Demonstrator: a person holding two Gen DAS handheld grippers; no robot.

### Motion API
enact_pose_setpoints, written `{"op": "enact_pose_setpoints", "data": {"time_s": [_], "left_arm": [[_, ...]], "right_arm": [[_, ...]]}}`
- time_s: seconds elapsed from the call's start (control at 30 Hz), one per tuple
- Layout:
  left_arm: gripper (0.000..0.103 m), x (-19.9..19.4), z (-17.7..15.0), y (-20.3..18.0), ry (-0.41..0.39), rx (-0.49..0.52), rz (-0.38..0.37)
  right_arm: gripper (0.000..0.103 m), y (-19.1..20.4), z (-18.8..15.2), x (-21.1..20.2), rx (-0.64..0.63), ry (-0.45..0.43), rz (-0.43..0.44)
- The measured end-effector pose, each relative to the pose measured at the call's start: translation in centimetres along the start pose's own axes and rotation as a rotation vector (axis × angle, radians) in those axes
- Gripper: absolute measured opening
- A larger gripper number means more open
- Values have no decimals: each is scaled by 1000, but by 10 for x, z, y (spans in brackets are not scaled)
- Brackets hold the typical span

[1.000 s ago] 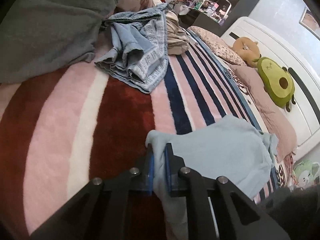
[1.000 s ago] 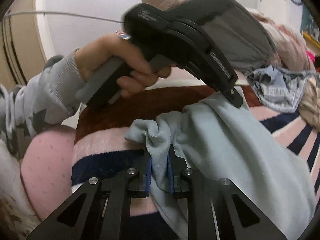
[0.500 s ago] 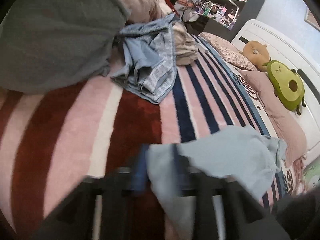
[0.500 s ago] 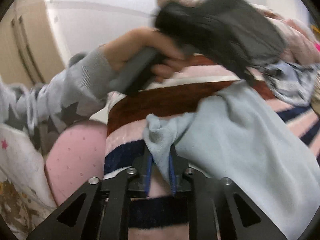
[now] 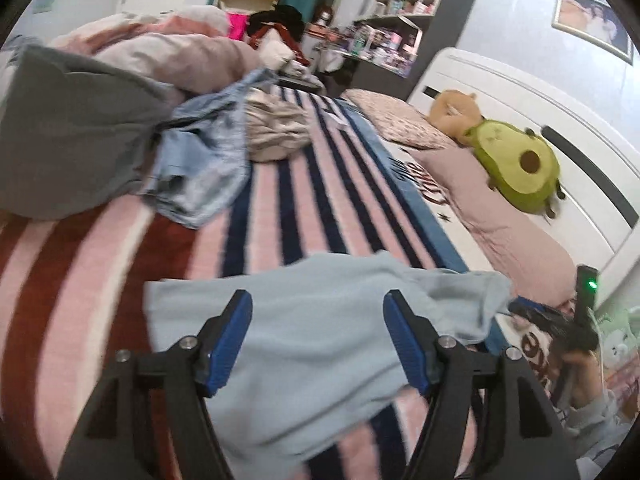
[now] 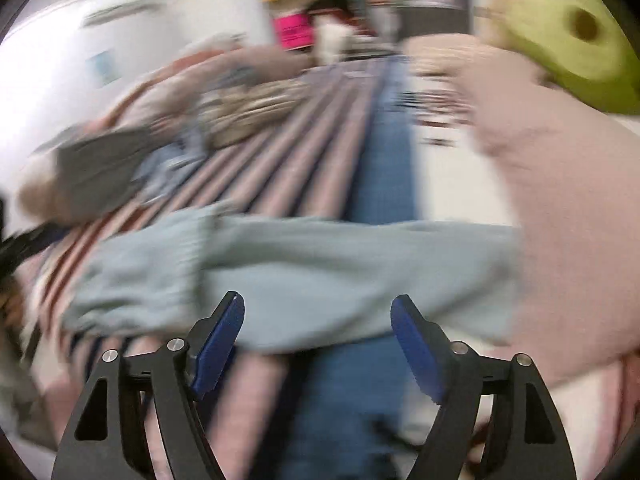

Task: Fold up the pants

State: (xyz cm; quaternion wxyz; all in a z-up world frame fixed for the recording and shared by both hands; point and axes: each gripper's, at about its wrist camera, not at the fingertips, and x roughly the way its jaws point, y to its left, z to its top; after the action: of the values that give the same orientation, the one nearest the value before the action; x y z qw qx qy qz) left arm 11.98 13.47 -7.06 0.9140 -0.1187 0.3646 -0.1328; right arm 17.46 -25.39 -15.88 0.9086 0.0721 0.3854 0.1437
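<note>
The light blue pants [image 5: 316, 344] lie spread on the striped blanket [image 5: 280, 200] of the bed. My left gripper [image 5: 318, 340] is open just above them, its blue pads wide apart, holding nothing. In the blurred right wrist view the pants [image 6: 304, 268] stretch across the blanket, and my right gripper [image 6: 318, 340] is open over their near edge, empty. The right gripper [image 5: 576, 320] also shows in the left wrist view at the far right, in the person's hand.
A denim garment [image 5: 200, 168], a beige garment [image 5: 276, 132] and a grey cloth [image 5: 68, 132] lie heaped at the far end of the bed. An avocado plush [image 5: 516, 164] and a bear plush [image 5: 456, 112] rest on pink pillows [image 5: 500, 224] by the white headboard [image 5: 540, 92].
Both grippers were shut on the pants' edge; now both have opened and let go. The pants lie flat. The right gripper has swung round to face along the bed.
</note>
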Motion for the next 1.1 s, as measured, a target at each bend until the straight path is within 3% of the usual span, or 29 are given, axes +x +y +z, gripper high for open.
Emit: {"op": "enact_pose_setpoints", "data": {"time_s": [0.1, 0.2, 0.3, 0.37, 0.4, 0.43, 0.6, 0.73, 0.9, 1.03, 1.1], "left_arm": [[64, 18, -4, -25, 39, 26, -30], [64, 31, -6, -45, 64, 58, -29], [64, 42, -7, -61, 73, 78, -40], [64, 49, -6, -71, 78, 91, -41], [64, 53, -5, -73, 80, 98, -41], [64, 57, -4, -78, 85, 105, -42], [64, 77, -2, -101, 115, 124, -76], [64, 92, -5, -127, 144, 171, -105], [64, 115, -10, -152, 181, 187, -155], [64, 129, -9, -161, 199, 195, -174], [64, 138, -10, -167, 212, 202, -182]], "right_arm": [[73, -34, 10, 6, 36, -29, -69], [73, -40, 28, 17, -81, -58, -77], [72, -55, 51, 43, -153, -11, -114], [57, -66, 56, 59, -148, 65, -66], [31, -69, 55, 60, -155, 86, -4], [18, -71, 52, 62, -178, 102, 52], [10, -71, 34, 36, -268, 56, 130], [10, -74, 11, 13, -311, 74, 184], [9, -81, -13, 9, -348, 208, 149], [38, -82, -5, -7, -348, 216, 181], [38, -82, 7, -19, -365, 170, 194]]}}
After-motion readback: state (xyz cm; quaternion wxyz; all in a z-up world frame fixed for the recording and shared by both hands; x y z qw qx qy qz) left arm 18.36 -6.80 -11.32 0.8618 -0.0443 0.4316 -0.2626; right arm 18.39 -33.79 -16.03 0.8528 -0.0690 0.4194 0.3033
